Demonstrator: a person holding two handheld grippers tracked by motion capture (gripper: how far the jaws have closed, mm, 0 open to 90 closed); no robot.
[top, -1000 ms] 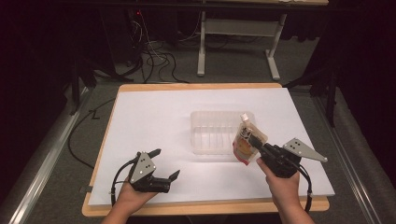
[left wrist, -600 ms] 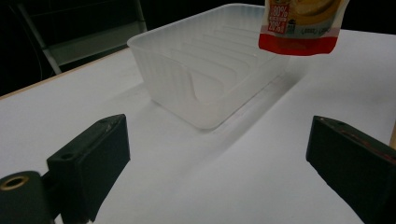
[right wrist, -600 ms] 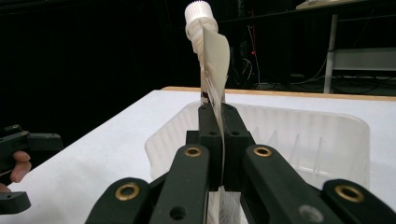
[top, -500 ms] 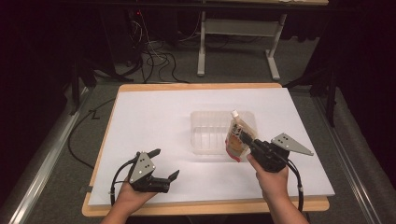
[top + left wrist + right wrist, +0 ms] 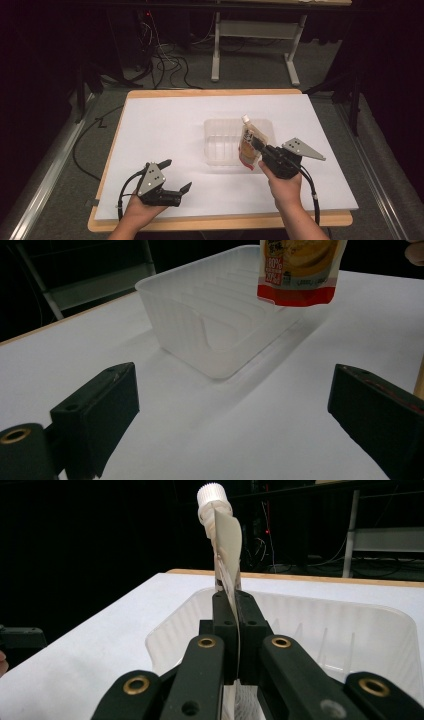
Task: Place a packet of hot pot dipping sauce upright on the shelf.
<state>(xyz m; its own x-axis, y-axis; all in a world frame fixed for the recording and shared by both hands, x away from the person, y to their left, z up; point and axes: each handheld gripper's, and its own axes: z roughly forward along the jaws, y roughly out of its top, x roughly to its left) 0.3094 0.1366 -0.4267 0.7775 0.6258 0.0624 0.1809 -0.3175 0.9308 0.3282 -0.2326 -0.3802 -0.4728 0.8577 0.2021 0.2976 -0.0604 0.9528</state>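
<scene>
My right gripper (image 5: 258,146) is clamped on the spouted pouch (image 5: 248,145), right of centre in the high view. The right gripper view shows both pads pinching the pouch's thin side seam below the white screw cap (image 5: 212,493), with the pouch upright and edge-on to the camera. In the left gripper view, the red-banded bottom of the pouch (image 5: 299,270) hangs at the upper right of the frame, above the near rim of the clear plastic bin (image 5: 215,325) and apart from it. The bin sits on the white table sheet (image 5: 165,130), centre of the high view, with ribbed dividers along its floor.

My left gripper (image 5: 176,181) rests at the lower left of the high view, jaws spread wide with nothing between them, well apart from the bin.

Assessment: the pouch is a soft, flexible film pack, light to moderate in weight; the body sags and swings from a seam grip. The film is likely slick, so the flat seam or the stiff spout collar is the sound place to hold. Squeezing the filled belly risks bulging or slipping.
</scene>
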